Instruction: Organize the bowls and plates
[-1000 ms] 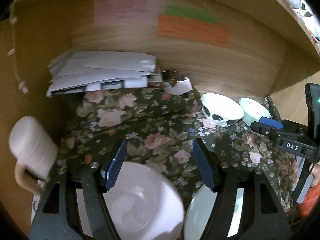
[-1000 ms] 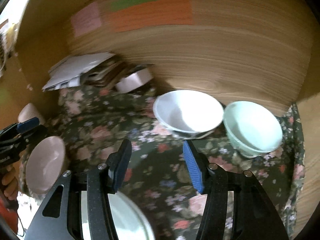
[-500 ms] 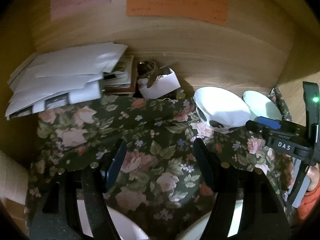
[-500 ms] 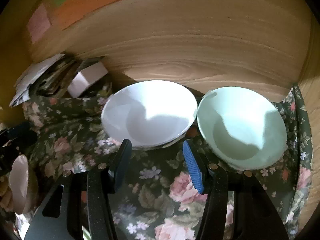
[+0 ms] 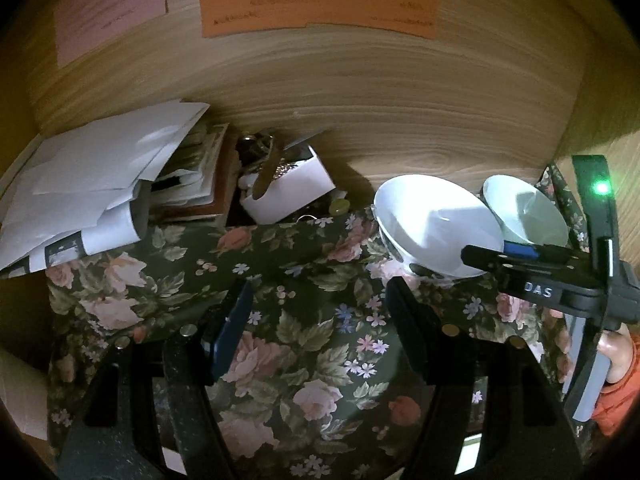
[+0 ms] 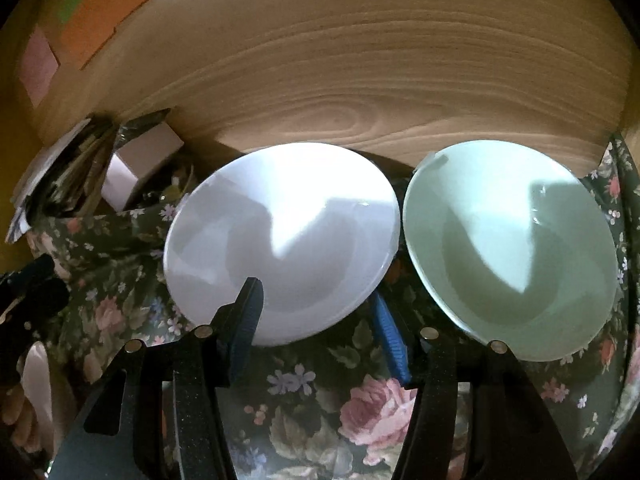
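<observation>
Right tool (image 6: 316,320) has closed in on the white bowl (image 6: 288,240): jaws opening, near rim between the pads, no grip yet. Left tool (image 5: 316,320) has advanced too, half open and empty over the floral cloth (image 5: 312,360) on the desk. Green bowl (image 6: 508,248) sits just beside the white, at the back panel (image 6: 360,60). Judgement: pickup imminent.

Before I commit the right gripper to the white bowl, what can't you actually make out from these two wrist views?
- Right wrist view: whether the right gripper, jaws opening, touches the white bowl; its near rim hides the contact.
- Left wrist view: the orange note has writing too small to read.
- Left wrist view: the mint bowl is partly covered by the right gripper's body.
- Left wrist view: pale dishes behind the left gripper are cut off by the bottom edge.
</observation>
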`<state>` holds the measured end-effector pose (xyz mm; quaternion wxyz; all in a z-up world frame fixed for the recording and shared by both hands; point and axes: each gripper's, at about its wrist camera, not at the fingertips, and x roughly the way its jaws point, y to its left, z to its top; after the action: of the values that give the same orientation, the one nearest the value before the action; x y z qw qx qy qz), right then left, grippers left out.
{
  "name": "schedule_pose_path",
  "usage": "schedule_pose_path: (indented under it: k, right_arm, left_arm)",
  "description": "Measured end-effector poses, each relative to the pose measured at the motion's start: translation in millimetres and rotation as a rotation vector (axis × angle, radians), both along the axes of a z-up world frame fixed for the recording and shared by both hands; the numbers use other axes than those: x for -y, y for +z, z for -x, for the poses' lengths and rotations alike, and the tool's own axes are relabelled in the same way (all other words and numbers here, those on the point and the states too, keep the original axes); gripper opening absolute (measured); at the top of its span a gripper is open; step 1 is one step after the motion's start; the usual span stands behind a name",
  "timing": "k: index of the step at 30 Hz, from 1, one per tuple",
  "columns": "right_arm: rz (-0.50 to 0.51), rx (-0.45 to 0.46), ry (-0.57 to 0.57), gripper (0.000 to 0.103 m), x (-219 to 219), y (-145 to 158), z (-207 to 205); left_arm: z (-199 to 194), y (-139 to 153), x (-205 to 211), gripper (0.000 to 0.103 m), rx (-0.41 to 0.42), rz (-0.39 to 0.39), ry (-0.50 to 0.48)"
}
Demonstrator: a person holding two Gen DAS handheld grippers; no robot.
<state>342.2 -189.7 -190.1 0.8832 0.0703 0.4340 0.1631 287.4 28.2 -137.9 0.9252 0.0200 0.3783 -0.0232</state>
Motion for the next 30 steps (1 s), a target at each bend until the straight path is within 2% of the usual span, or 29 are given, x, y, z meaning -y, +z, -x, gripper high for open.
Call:
schedule_pose_path:
  k: [3, 7, 10, 14, 20, 22, 24, 26, 30]
  right_arm:
    - [0.044, 0.010, 0.007, 0.047, -4.2, -1.9, -1.6]
    - [0.076, -0.007, 0.056, 0.026, -9.7, -7.2, -3.2]
    - [0.073, -0.028, 0.115, 0.020, -14.1, -10.0, 2.1]
    - [0.082, -0.030, 0.179, 0.019, -20.2, -6.8, 17.6]
    - [0.072, -0.061, 0.239, 0.019, -17.1, -3.0, 49.1]
    - [0.059, -0.073, 0.246, 0.020, -15.6, -2.7, 61.6]
    - [0.037, -0.077, 0.237, 0.023, -11.7, -2.7, 68.7]
    - [0.017, -0.063, 0.204, 0.024, -2.2, -0.1, 75.4]
    - [-0.030, -0.054, 0.170, 0.025, 16.3, 3.5, 74.6]
  left_arm:
    - [-2.8, -3.7, 0.6, 0.068, -0.007, 0.009, -0.004]
    - [-6.4, -8.4, 0.3, 0.068, -0.018, 0.020, -0.003]
    - [-7.1, -9.8, 0.5, 0.068, -0.025, 0.026, -0.003]
    - [-8.5, -14.0, -0.8, 0.068, -0.050, 0.034, -0.002]
    - [-13.9, -31.8, 4.6, 0.068, -0.173, 0.075, -0.038]
    - [-14.0, -36.6, 9.4, 0.068, -0.192, 0.062, -0.047]
    - [-13.9, -39.2, 14.7, 0.066, -0.199, 0.044, -0.058]
    - [-12.5, -38.7, 20.9, 0.058, -0.194, 0.015, -0.071]
    - [-14.8, -42.4, 26.5, 0.052, -0.219, 0.007, -0.091]
